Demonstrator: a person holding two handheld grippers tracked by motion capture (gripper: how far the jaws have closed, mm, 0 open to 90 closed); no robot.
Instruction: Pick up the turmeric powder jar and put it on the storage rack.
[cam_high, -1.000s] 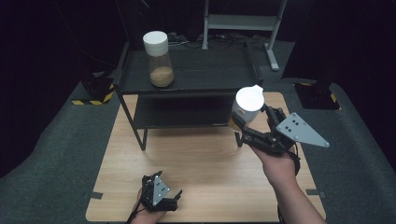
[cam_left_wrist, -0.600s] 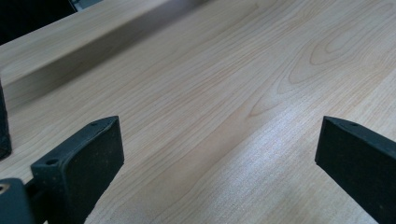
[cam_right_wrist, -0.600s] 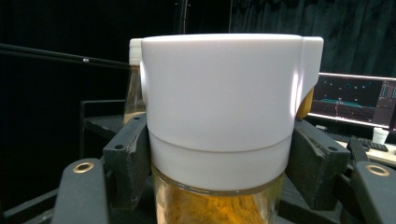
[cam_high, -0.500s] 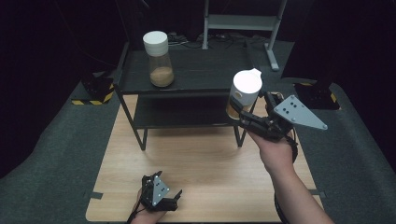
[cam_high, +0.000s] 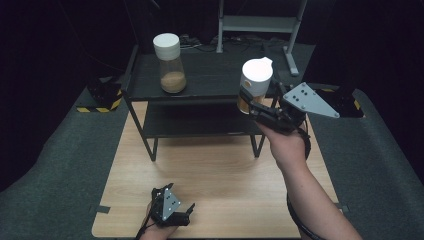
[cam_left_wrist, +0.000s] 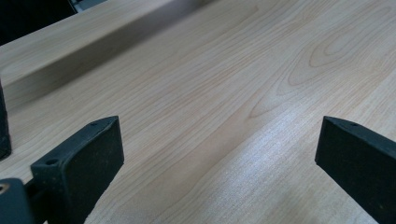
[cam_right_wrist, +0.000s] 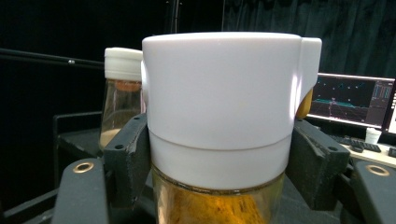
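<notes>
Dark curtains and grey floor mats ring a pale wooden surface (cam_high: 215, 170), with a black two-tier shelf (cam_high: 200, 80) standing across its far half. On the shelf's top tier, toward its left, stands a jar (cam_high: 170, 62) with a white lid and a layer of tan powder at the bottom.

Your right gripper (cam_high: 257, 102) is closed on a second jar (cam_high: 256, 82), this one with a white spouted lid and yellow-orange contents. From the right gripper view, the jaws press on either side of this held jar (cam_right_wrist: 224, 140), just below the lid, and the jar stands upright, its long axis vertical. You hold it in the air at the right front edge of the shelf's top tier, roughly level with that tier. The bare stretch of the top tier lies beyond and to the left of the jar, between it and the standing one, so a placement there would likely mean carrying it forward and leftward while keeping it upright.

Your left gripper (cam_high: 172, 210) rests low at the near edge of the surface, well apart from the shelf. Its jaws stand wide open over bare wood, holding nothing.
</notes>
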